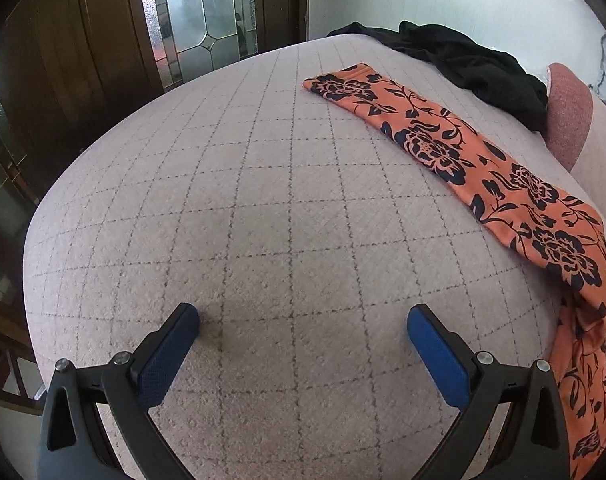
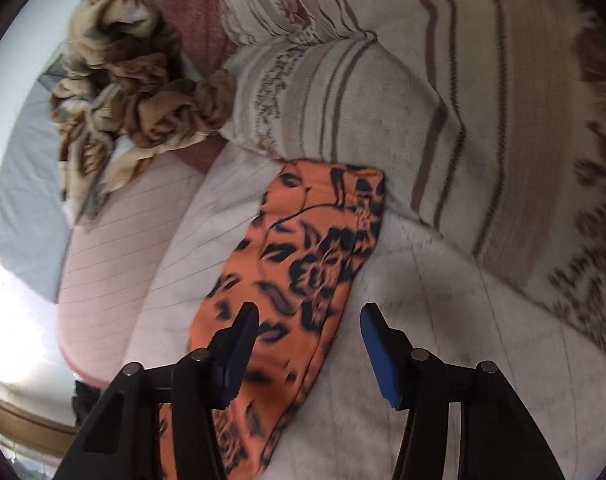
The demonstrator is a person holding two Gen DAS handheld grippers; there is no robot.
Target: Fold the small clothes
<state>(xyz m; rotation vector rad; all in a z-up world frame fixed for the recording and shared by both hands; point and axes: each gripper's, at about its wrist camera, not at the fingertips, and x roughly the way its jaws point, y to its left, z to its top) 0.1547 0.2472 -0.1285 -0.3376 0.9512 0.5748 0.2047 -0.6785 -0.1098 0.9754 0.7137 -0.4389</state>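
The orange floral garment (image 1: 455,144) lies stretched out as a long narrow strip across the quilted bed (image 1: 263,220), looking already folded lengthwise, so I'd judge the crosswise folds are what's left. The right tool (image 2: 309,328) hangs over its near end, jaws half spread and pinching nothing. The left tool (image 1: 303,320) sits wide apart above bare bed, beside the strip. A black garment (image 1: 475,64) and a crumpled tan cloth (image 2: 131,92) wait unfolded.
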